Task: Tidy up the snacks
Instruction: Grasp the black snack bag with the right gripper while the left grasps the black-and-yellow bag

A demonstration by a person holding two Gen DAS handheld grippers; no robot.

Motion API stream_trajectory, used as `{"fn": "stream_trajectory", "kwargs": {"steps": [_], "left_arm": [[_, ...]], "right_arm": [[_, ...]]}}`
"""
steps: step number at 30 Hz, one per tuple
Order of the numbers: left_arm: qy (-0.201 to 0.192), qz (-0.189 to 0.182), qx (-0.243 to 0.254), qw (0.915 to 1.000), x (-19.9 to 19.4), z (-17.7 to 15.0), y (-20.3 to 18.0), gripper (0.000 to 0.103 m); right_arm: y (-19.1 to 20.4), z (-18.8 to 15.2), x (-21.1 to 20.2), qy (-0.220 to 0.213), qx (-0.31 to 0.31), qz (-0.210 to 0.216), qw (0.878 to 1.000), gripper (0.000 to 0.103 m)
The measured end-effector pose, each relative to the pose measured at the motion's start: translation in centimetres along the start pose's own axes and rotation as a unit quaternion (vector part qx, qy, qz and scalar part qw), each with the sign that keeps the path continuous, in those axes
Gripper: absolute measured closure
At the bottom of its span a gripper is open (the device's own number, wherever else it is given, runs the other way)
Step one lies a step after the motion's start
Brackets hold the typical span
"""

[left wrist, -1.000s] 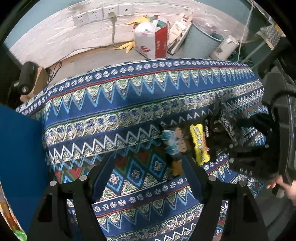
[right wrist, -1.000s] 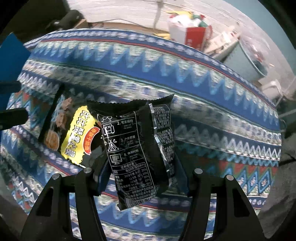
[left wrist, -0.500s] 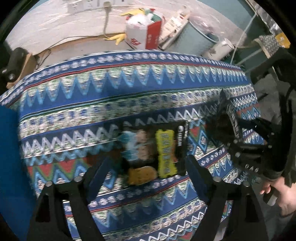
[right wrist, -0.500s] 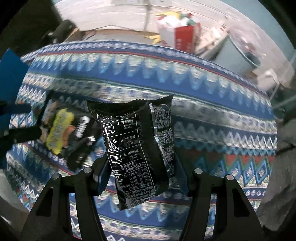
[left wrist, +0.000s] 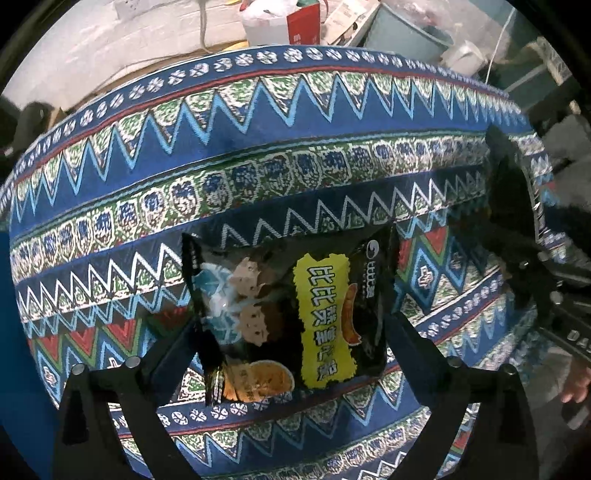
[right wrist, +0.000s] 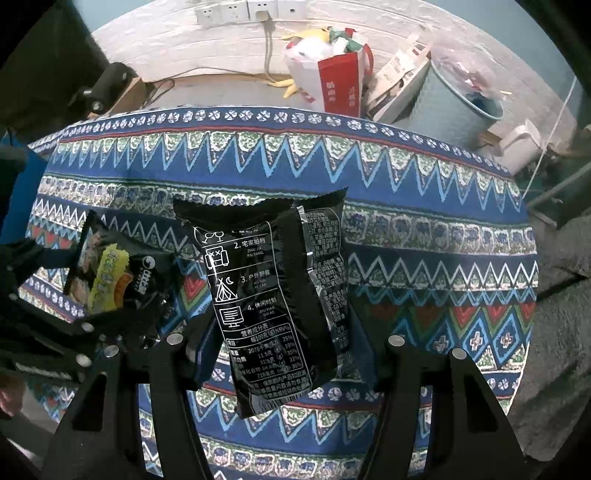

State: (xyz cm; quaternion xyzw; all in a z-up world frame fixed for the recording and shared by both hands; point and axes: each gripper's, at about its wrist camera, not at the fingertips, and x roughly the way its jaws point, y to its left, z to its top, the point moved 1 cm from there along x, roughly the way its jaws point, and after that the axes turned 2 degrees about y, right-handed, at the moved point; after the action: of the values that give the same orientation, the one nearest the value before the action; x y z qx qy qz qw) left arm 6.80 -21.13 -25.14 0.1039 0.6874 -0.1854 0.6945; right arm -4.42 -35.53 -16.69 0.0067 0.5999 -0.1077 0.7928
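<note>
A black snack packet with a yellow label (left wrist: 291, 314) lies flat on the patterned tablecloth (left wrist: 258, 155). My left gripper (left wrist: 291, 332) points down over it. Its jaws are opening, and one finger stands on each side of the packet without pressing it. That packet also shows in the right wrist view, the yellow-label packet (right wrist: 110, 280) at the left. My right gripper (right wrist: 286, 350) is shut on a second black snack packet (right wrist: 273, 295), printed back toward the camera, held clear above the cloth. In the left wrist view the second packet (left wrist: 509, 177) appears edge-on at the right.
Beyond the table's far edge the floor holds a red and white bag (right wrist: 332, 81), a grey-blue bin (right wrist: 450, 107) and a white jug (right wrist: 517, 144). Wall sockets (right wrist: 251, 11) sit above. A blue surface (left wrist: 14, 332) borders the table's left. A hand (left wrist: 576, 384) grips the right tool.
My left gripper came down over the yellow-label packet, which now lies between its fingers, and its jaws spread wider. My right gripper drifted right and up with its packet still clamped.
</note>
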Motion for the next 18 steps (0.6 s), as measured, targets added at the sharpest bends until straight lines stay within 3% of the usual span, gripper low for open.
{"fn": "stream_trajectory", "kwargs": {"steps": [4, 6, 8, 18], "left_arm": [[-0.01, 0.035, 0.032, 0.9988, 0.6, -0.1, -1.8, 0.007], [-0.022, 0.048, 0.051, 0.9973, 0.5, -0.4, -2.6, 0.014], [-0.029, 0.052, 0.059, 0.9965, 0.3, -0.5, -3.0, 0.028], [-0.051, 0.044, 0.063, 0.9957, -2.6, -1.7, -0.8, 0.031]], "right_arm": [[0.3, 0.5, -0.2, -0.005, -0.007, -0.007, 1.0, 0.043], [0.3, 0.5, -0.2, -0.005, -0.007, -0.007, 1.0, 0.043], [0.1, 0.6, 0.0, -0.003, -0.004, -0.005, 1.0, 0.043], [0.7, 0.9, -0.6, -0.013, -0.008, -0.005, 1.0, 0.043]]}}
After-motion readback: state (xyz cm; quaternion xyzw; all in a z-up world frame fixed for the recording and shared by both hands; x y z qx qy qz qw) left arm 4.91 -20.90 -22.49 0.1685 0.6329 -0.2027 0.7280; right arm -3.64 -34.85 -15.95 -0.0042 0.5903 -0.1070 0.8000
